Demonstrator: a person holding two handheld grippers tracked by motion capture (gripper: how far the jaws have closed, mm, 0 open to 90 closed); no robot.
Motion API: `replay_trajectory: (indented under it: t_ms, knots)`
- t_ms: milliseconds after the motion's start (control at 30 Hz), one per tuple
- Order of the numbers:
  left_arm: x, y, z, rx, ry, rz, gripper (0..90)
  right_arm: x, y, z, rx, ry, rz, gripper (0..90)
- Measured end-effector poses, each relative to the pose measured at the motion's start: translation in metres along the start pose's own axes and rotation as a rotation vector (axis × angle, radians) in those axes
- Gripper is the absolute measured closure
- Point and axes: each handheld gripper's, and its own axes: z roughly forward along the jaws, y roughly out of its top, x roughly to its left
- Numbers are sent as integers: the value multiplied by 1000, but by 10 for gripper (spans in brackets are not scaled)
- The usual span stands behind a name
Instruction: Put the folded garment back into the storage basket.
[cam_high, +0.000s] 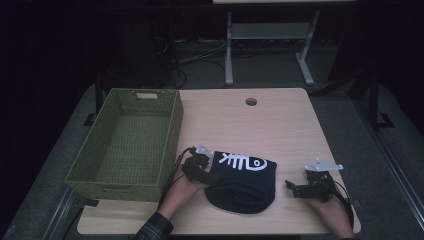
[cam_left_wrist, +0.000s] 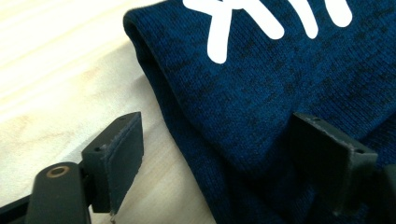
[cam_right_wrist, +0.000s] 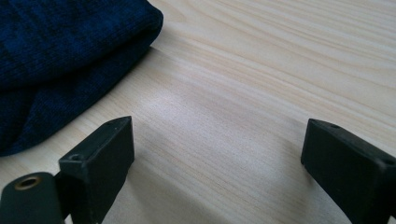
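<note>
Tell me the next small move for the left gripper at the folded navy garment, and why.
Probably close the left gripper on the folded navy garment's left edge. Its jaws stand open astride that fold, one over the table, one over the cloth, not yet pressing. The right gripper is open over bare wood, and the green basket waits alongside.

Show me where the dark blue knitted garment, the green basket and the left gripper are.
dark blue knitted garment (cam_high: 245, 187): high view, on the plain knit below the white fish-bone print.
green basket (cam_high: 171, 132): high view, on its right wall.
left gripper (cam_left_wrist: 219, 158): left gripper view, midway between its open fingertips, over the garment's folded edge.
</note>
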Motion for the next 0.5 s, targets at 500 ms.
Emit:
replay_trajectory:
  t_ms: [500]
  knots:
    - [-7,4,-1,46,-74,8,527,0,0,0,0,0,1,94]
